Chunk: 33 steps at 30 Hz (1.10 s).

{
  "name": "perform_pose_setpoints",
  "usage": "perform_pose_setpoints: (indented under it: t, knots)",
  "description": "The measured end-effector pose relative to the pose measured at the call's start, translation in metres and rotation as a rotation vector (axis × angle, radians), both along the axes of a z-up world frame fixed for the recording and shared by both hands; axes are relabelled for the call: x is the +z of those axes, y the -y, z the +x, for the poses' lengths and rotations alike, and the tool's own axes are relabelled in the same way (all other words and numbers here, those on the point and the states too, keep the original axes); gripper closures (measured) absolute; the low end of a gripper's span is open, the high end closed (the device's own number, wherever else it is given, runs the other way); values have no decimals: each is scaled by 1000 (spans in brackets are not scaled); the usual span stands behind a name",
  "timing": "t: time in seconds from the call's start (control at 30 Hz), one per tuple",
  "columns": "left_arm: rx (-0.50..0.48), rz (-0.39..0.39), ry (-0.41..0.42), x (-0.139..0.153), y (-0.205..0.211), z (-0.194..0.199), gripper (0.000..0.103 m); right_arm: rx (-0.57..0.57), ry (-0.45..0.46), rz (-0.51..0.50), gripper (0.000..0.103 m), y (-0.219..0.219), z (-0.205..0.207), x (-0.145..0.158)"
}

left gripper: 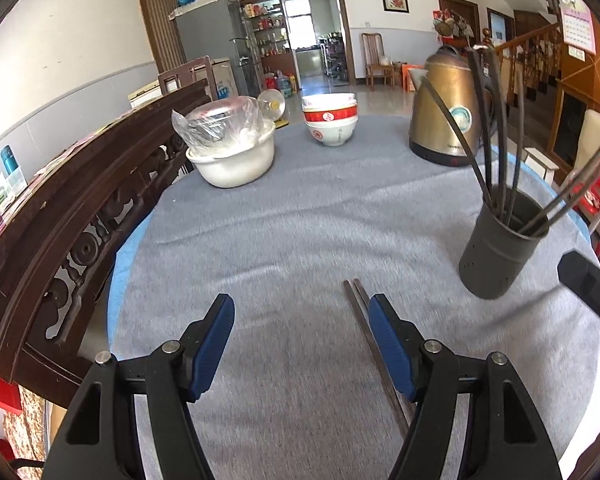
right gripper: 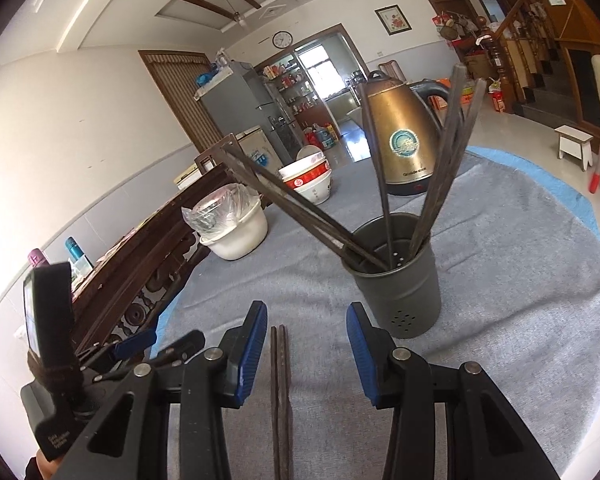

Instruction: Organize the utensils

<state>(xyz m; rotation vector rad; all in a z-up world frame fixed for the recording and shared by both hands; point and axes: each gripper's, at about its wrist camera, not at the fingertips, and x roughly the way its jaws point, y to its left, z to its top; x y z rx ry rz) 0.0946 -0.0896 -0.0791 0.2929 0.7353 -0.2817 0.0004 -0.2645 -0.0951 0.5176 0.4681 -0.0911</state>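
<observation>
Two chopsticks (right gripper: 281,392) lie loose on the cloth; both the left claw (left gripper: 302,320) and right claw (right gripper: 307,330) gape wide, holding nothing

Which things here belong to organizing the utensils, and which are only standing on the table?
For the job:
loose chopsticks
utensil holder
right gripper, open

Standing about:
kettle
stacked bowls
white basin
</observation>
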Motion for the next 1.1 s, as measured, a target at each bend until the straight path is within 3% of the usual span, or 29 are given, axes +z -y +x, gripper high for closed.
perform_pose_setpoints:
  t: [0.6,1.1]
  knots:
    - [-102,70,-58,-18,42,-25,33,-43,-21,36,58,31,-15,-15]
    - [-130,102,-81,-31,58,-28,32,-68,-43,70,58,50,-19,-29]
